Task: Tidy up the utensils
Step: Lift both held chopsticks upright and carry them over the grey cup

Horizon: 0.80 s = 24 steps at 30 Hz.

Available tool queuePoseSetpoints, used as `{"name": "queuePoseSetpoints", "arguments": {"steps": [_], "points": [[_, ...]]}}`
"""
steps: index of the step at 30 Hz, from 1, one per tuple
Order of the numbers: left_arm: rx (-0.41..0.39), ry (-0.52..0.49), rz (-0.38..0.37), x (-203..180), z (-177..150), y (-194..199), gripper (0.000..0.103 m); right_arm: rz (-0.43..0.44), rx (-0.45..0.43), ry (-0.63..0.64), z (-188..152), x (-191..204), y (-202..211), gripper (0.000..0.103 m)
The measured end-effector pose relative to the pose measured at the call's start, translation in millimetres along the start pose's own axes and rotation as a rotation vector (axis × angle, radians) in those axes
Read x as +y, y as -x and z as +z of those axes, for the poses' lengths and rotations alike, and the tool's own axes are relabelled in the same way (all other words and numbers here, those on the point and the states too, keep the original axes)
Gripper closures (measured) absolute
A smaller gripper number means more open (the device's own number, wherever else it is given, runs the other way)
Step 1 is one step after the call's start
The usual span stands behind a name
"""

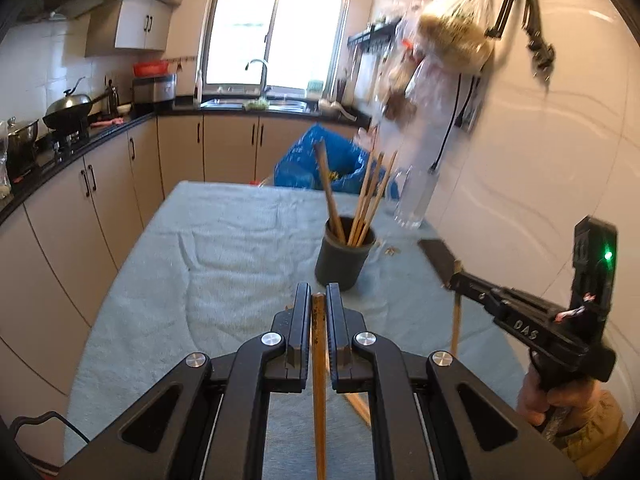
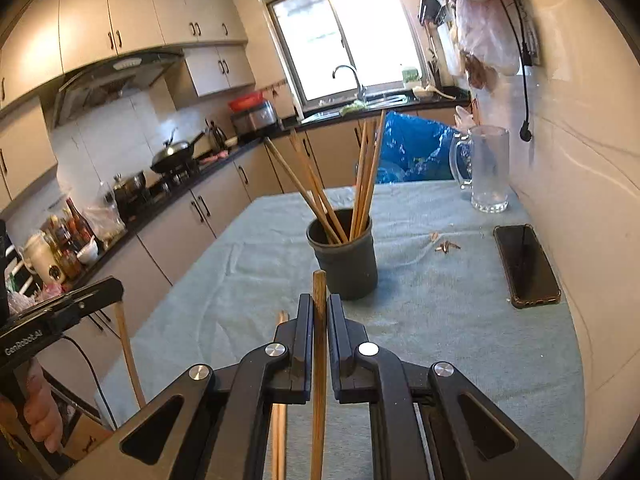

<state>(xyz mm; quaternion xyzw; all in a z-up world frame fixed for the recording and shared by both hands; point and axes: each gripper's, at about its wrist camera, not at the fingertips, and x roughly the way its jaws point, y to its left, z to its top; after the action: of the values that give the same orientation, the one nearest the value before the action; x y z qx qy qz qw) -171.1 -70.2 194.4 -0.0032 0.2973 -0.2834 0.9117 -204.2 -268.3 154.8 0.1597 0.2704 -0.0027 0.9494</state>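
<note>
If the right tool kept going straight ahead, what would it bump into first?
Probably the dark cup of chopsticks. The right tool, shut on a chopstick, points at it across bare cloth. How far off the cup stands is hard to judge.

Daylight floods in from the window (image 1: 276, 28) at your twelve o'clock, blown out white in both views. The hanging bags (image 1: 440, 52) at one o'clock smear with motion blur. Fisheye bends the cabinets (image 2: 132, 24) at the edges; corners vignette black.
</note>
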Motion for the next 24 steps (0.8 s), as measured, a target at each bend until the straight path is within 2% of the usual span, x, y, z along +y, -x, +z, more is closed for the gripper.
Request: {"name": "queuePoseSetpoints", "arguments": {"steps": [6, 15, 24], "points": [[-0.070, -0.009, -0.020, -6.5, 7.9, 19.6, 0.096, 0.007, -0.045, 0.002, 5.8, 5.0, 11.6, 0.096], [-0.088, -0.010, -0.045, -9.0, 19.0, 18.2, 0.097, 0.018, -0.064, 0.003, 13.0, 2.9, 12.5, 0.096], [-0.148, -0.007, -0.058, -7.8, 57.9, 14.9, 0.097, 0.007, -0.124, 0.004, 49.9, -1.5, 12.4, 0.096]]}}
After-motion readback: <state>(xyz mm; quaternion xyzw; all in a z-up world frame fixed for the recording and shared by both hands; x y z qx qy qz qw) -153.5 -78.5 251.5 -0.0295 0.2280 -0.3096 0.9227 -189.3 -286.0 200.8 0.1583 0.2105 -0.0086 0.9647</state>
